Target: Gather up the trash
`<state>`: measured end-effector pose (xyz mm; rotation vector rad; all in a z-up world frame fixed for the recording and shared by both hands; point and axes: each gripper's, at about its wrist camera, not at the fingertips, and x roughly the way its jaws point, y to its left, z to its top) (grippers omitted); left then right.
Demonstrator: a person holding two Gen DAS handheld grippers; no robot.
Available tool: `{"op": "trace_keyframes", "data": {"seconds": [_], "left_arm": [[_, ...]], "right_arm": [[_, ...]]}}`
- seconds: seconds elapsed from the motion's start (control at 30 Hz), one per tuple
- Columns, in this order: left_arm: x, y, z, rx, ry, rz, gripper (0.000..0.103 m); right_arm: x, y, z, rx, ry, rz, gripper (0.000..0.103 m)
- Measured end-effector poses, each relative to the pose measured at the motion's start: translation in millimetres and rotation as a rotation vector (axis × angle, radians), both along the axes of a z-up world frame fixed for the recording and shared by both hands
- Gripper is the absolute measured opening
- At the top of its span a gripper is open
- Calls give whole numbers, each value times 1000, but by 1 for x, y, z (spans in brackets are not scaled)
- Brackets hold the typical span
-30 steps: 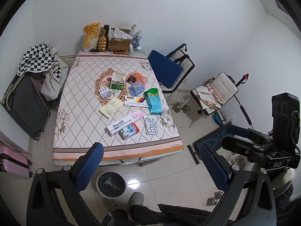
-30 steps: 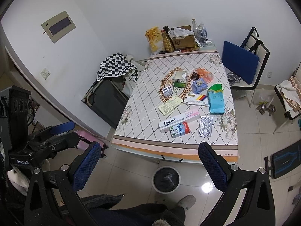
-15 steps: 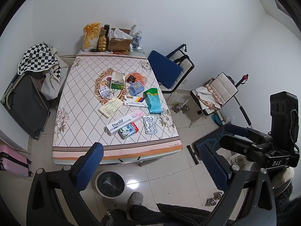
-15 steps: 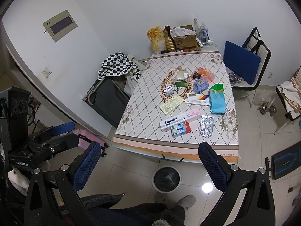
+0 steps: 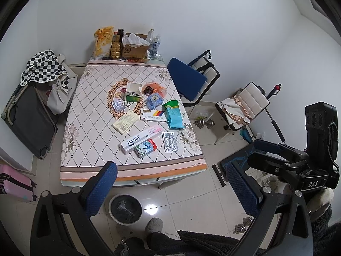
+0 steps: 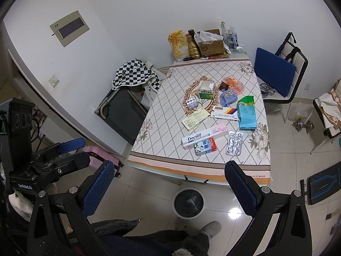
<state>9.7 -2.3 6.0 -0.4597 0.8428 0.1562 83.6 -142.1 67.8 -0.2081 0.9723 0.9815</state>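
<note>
Left gripper point(image 5: 170, 183): held high above the floor, short of the table; the blue-padded fingers point(image 5: 100, 187) are spread wide and nothing is gripped.
Right gripper point(image 6: 168, 183): held at a like height; its blue pads point(image 6: 240, 187) are likewise spread apart and empty.
Waste bin point(image 6: 188, 201): a round white bin lined in black is set on the tiled floor, just off the near edge of the table point(image 6: 198, 164), between the two pads in the right wrist view.
Nearest trash: a white toothpaste box marked "Doctor" point(image 6: 202, 137) is laid close to the near edge, a small blue-and-red carton point(image 6: 205, 147) is seen touching it on the near side, and a silver blister pack point(image 6: 234, 143) is placed just to the right of both.
Middle of the table: a yellow leaflet point(image 6: 195, 119), a white box with coloured stripes point(image 6: 224, 114) and a teal-and-green pouch point(image 6: 246, 113) are spread side by side.
Farther in: an opened green-and-white box point(image 6: 205, 89), a small blister strip point(image 6: 191, 102), a blue packet point(image 6: 228, 98) and an orange wrapper point(image 6: 233, 84) are grouped around the table's printed oval.
Far edge: a cardboard box point(image 6: 212, 44), bottles and a yellow snack bag point(image 6: 178, 42) are lined against the wall.
Person: a grey slipper point(image 6: 210, 228) is seen on the floor near the waste bin.
</note>
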Motion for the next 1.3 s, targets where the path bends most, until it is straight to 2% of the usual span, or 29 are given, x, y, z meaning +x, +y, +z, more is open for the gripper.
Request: {"op": "trace_keyframes", "data": {"seconds": [0.8, 0.87, 0.93, 1.03, 1.13, 1.3], "left_arm": [[-1, 0, 4, 15, 6, 12, 103], [4, 9, 0, 85, 33, 61, 103], [16, 16, -10, 202, 71, 126, 103], [40, 32, -35, 320, 139, 181, 103], [71, 50, -73, 365, 224, 169, 103], [142, 61, -140, 443, 362, 55, 103]], "right_arm": [[1, 1, -3, 3, 5, -11, 103], [3, 4, -8, -6, 5, -47, 103], [9, 6, -13, -30, -13, -108, 103], [26, 7, -31, -91, -35, -217, 103], [55, 10, -61, -152, -24, -314, 103], [127, 16, -125, -262, 67, -417, 103]]}}
